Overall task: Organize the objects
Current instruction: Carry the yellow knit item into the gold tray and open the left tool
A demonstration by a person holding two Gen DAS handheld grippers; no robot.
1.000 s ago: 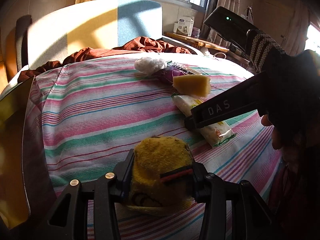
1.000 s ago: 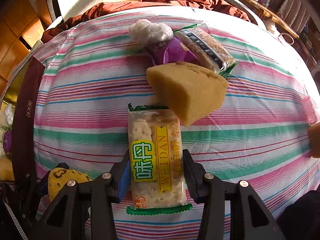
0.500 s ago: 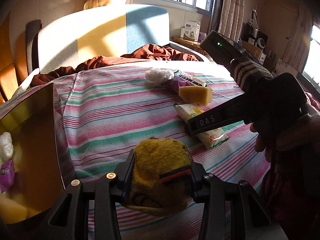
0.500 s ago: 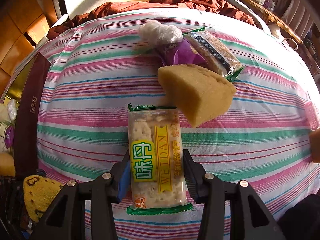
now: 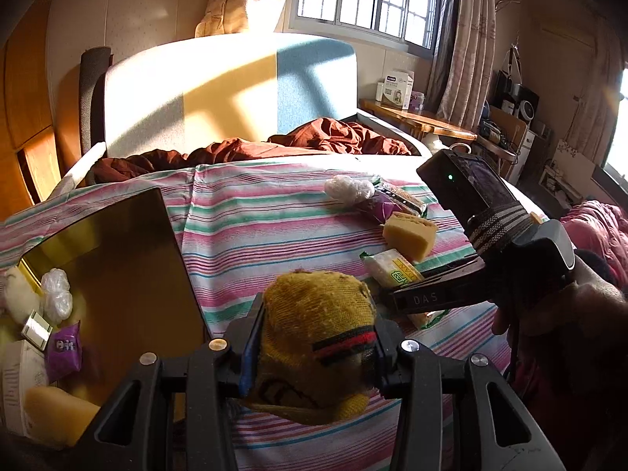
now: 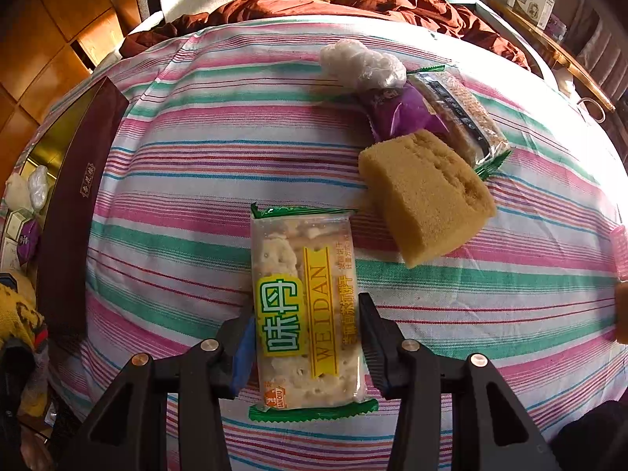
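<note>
A yellow knitted sock (image 5: pixel 314 337) is clamped between the left tongs (image 5: pixel 314 357), above the striped bed sheet (image 5: pixel 274 216), just right of the open gold-lined box (image 5: pixel 117 259). The cracker packet (image 6: pixel 306 302), flat on the sheet, is gripped by the right tongs (image 6: pixel 306 337).

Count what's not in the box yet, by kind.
Snack packs: 3 (cracker pack, purple pack, dark bar pack)
Sponge: 1
Plastic wad: 1
Yellow knit piece: 1
Total: 6
</note>
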